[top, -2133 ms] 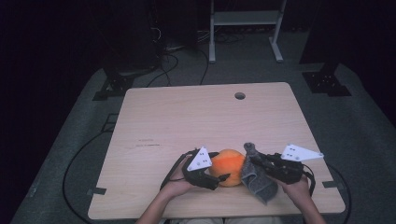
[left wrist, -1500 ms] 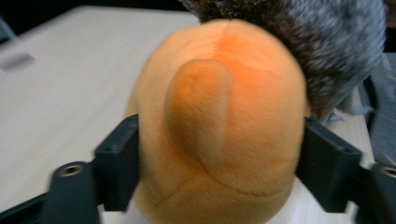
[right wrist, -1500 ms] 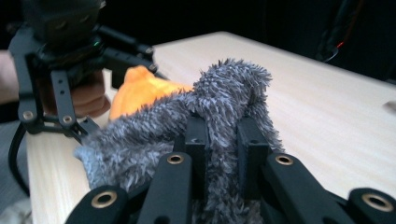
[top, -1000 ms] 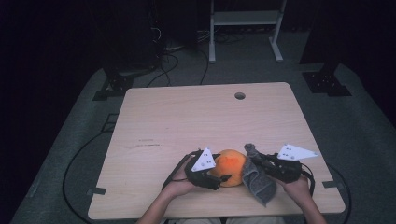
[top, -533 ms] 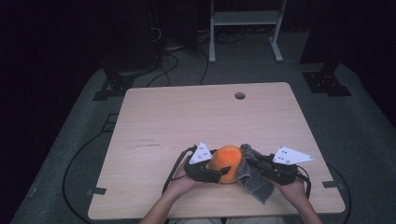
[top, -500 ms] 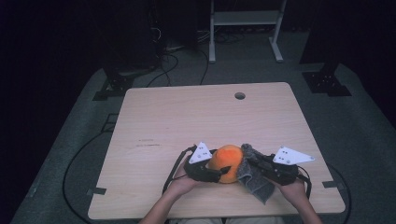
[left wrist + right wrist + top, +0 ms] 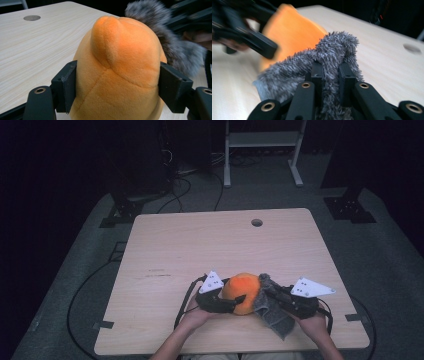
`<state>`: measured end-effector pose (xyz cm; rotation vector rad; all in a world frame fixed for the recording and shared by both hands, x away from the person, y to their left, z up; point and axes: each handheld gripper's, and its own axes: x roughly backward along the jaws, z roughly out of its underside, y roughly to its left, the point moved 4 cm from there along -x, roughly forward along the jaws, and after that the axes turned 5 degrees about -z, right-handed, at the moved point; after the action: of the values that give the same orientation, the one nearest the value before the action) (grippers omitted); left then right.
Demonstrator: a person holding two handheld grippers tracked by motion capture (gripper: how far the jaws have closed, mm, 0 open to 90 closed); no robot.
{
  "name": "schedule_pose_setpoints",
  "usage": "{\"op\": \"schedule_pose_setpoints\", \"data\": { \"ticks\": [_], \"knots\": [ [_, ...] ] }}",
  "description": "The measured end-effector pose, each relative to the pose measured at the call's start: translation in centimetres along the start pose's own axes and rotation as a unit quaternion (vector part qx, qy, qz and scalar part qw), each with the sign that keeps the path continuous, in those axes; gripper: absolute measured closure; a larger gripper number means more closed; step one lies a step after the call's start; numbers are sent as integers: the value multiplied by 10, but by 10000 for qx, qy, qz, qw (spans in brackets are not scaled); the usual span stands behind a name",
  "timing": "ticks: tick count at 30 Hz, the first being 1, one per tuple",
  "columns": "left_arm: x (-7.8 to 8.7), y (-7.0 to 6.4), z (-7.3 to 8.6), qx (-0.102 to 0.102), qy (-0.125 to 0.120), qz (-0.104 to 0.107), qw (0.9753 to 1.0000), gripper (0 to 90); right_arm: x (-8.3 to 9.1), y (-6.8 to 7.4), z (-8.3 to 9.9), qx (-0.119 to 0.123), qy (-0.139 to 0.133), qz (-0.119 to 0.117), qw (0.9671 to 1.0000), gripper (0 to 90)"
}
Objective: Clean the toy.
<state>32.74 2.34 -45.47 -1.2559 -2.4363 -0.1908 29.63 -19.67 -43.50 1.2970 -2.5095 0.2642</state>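
Currently clamped: left gripper [image 7: 235, 302] closed on the orange plush toy [image 7: 242, 292], one jaw on each flank, fabric bulging past both pads in the left gripper view [image 7: 117, 85]. Right gripper [image 7: 272, 295] pinched tight on a fold of the grey fluffy cloth [image 7: 272, 312], pile squeezed up between the jaws in the right gripper view [image 7: 332, 82]. Toy located near the front edge of the table [image 7: 200, 245], between both grippers; cloth touching the toy's right side and draping toward the table's front edge.

Probable work in hand: wiping or rubbing the toy with the cloth while holding it steady.

Failure risks, judged from this position:

- Slip of the toy. Soft, rounded body; grip placed low on the flanks. Sideways pressure from the cloth likely to roll or squeeze the toy out of the jaws.
- Loss of the cloth. Held by a small fold only. Drag against plush fabric likely to pull the fold free.
- Gripper collision. Both heads close together across the toy; a long wiping stroke likely to strike the left gripper's near jaw.
- Cloth off the table. Loose end near the front edge; release there likely to drop it to the floor.
- Cable snag. Cable [image 7: 182, 302] looped beside the left hand [image 7: 192, 320]; wide repositioning likely to catch it.

Recommended: short strokes, light pressure, firm hold on both items.
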Motion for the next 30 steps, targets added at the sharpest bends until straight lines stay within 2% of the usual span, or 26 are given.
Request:
{"op": "schedule_pose_setpoints", "data": {
  "ticks": [1,2,3,4,5,7,9,11,12,14,15,16,18,21,23,24,25,26,28,29,30],
  "knots": [
    [0,-1,0,-16,1,12,10000,245,-2,4,-3,68,-13,-86,9999,772],
    [0,-1,0,-85,-4,71,9999,217,-5,7,-3,149,91,-81,9998,772],
    [0,-2,1,-159,11,215,9996,178,-8,7,0,189,144,-77,9997,772],
    [1,-3,2,-279,25,301,9992,150,-9,5,2,130,146,-122,9997,772],
    [1,-4,3,-423,24,314,9986,150,-9,2,5,67,127,-107,9998,772],
    [1,-6,2,-530,23,222,9983,208,-6,-4,9,-89,138,-59,9998,772],
    [-1,-9,0,-639,76,136,9978,246,-4,-6,9,-108,178,21,9998,772],
    [-2,-10,0,-672,82,121,9976,261,0,-2,3,58,205,159,9996,772],
    [-3,-10,0,-697,79,140,9974,262,2,3,-2,128,114,131,9998,772],
    [-4,-14,1,-778,58,159,9968,262,4,14,-14,232,-169,-112,9995,772],
    [-4,-16,2,-870,66,166,9961,262,2,19,-19,332,-218,-198,9990,772],
    [-3,-17,2,-958,101,138,9953,263,0,24,-22,418,-192,-254,9986,772],
    [-3,-16,1,-1004,136,109,9948,268,-6,26,-19,571,-22,-218,9981,772],
    [-2,-14,3,-901,108,143,9958,275,-6,16,-8,393,-22,-227,9990,772],
    [-2,-13,3,-889,104,202,9958,277,-1,3,1,306,170,19,9994,772],
    [-2,-14,4,-915,104,252,9954,279,2,-4,5,162,228,92,9996,772],
    [-1,-15,4,-970,123,273,9948,280,5,-8,7,24,219,57,9997,772],
    [-1,-15,4,-1031,142,292,9941,280,9,-10,6,-37,155,39,9999,772],
    [0,-17,4,-1076,123,375,9934,277,13,-6,-1,1,-20,-43,10000,772],
    [1,-18,4,-1106,102,434,9929,266,13,-2,-3,21,-58,-161,9999,772],
    [2,-17,3,-1052,83,482,9932,240,10,1,-3,69,-1,-249,9997,772]
  ]
}}
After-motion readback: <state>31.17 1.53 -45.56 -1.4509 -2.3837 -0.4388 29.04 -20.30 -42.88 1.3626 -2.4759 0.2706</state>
